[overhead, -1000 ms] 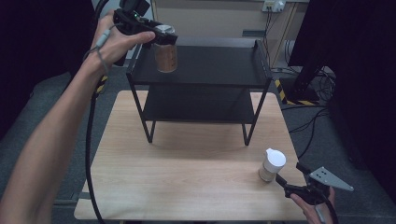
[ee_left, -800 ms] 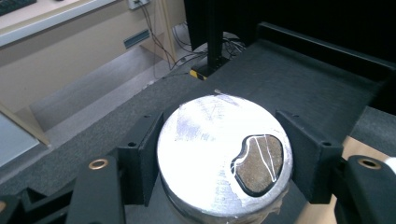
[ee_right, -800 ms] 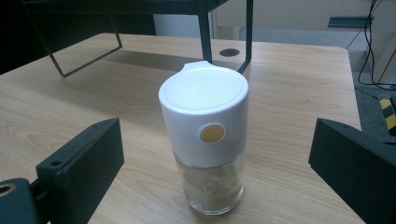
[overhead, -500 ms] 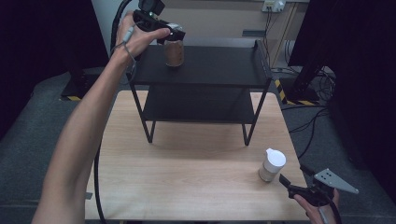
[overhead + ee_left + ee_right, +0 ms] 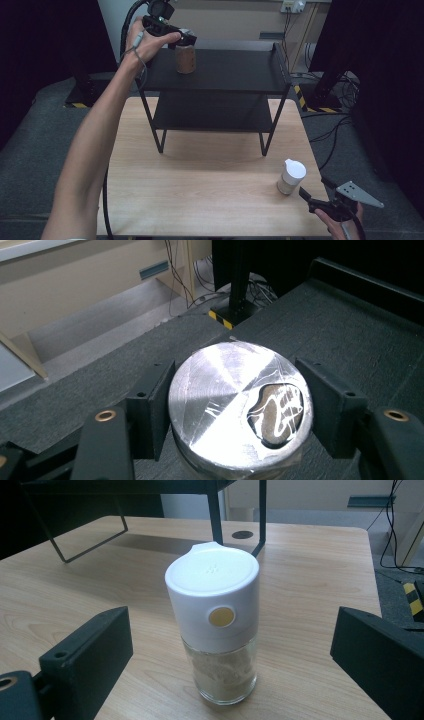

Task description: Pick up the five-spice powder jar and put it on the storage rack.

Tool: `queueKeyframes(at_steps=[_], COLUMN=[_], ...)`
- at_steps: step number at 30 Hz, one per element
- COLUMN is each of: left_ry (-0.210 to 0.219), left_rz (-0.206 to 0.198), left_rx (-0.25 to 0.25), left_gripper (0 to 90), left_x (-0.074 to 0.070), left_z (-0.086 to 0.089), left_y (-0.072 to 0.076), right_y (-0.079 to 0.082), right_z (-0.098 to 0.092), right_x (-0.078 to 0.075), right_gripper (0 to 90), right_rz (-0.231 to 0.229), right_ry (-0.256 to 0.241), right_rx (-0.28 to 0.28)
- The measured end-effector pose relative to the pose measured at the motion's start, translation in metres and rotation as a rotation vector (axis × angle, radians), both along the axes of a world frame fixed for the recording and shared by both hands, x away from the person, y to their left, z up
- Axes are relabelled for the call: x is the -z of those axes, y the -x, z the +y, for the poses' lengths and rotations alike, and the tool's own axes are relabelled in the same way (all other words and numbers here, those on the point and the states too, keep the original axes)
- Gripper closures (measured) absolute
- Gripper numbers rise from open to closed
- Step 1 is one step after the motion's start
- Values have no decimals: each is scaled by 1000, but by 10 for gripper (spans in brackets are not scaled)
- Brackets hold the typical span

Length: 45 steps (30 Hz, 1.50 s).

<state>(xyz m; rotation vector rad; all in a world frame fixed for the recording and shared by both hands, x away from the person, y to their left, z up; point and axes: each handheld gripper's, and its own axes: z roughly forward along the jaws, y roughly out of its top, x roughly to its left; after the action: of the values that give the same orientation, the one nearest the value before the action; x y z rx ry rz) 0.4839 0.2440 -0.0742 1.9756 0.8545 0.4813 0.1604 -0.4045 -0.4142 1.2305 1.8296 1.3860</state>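
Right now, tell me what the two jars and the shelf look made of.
White-capped jar: clear glass body, matte plastic cap. Brown jar: see-through wall, glass or plastic, with a shiny, torn foil-like top. Shelf: matte black, likely painted metal, on thin legs.

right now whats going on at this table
A person is working with a gripper in each hand. The left gripper has its jaws around the foil-topped jar on the top of the black shelf. The right gripper is open, pointed at the white-capped shaker standing on the wooden table, not touching it.
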Motion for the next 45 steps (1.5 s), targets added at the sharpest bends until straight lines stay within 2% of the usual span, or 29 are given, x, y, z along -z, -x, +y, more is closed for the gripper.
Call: queueKeyframes(at_steps=[3,5,6,10,14,16,18,23,25,28,33,35,37,39,45], left_ry=[-4,15,25,18,33,28,27,57,81,125,88,101,101,120,134], left_rz=[-14,-25,-39,-86,-136,-136,-157,-166,-190,-187,-231,-235,-256,-256,-269], left_rx=[-4,-24,-30,-48,-61,-51,-45,-24,-22,-3,14,30,36,39,70], left_gripper=[317,152,129,52,40,39,39,39,34,33,35,36,37,40,44], left_x=[1,2,4,4,6,2,0,-8,-5,-1,-1,1,4,8,23], left_z=[-2,-4,-4,-6,-6,-5,-5,3,5,11,15,20,24,29,44], left_y=[2,5,8,15,27,32,40,57,66,76,99,106,115,122,144], right_y=[0,1,1,1,0,0,0,0,-1,-2,-3,-4,-4,-5,-5], right_z=[0,0,0,0,1,1,0,1,1,1,2,3,3,3,4], right_x=[0,0,0,0,0,0,0,-1,-2,-2,-3,-3,-3,-4,-5], right_gripper=[38,38,38,38,38,38,38,38,38,37,37,37,37,37,37], right_rz=[3,2,-1,0,2,-1,-2,-9,-11,-13,-18,-18,-20,-20,-23], right_ry=[-5,-5,-5,-9,-9,-9,-11,-11,-7,-11,-10,-9,-7,-6,-5], right_rx=[0,0,0,-2,-7,-9,-7,-11,-14,-15,-25,-27,-28,-30,-33])
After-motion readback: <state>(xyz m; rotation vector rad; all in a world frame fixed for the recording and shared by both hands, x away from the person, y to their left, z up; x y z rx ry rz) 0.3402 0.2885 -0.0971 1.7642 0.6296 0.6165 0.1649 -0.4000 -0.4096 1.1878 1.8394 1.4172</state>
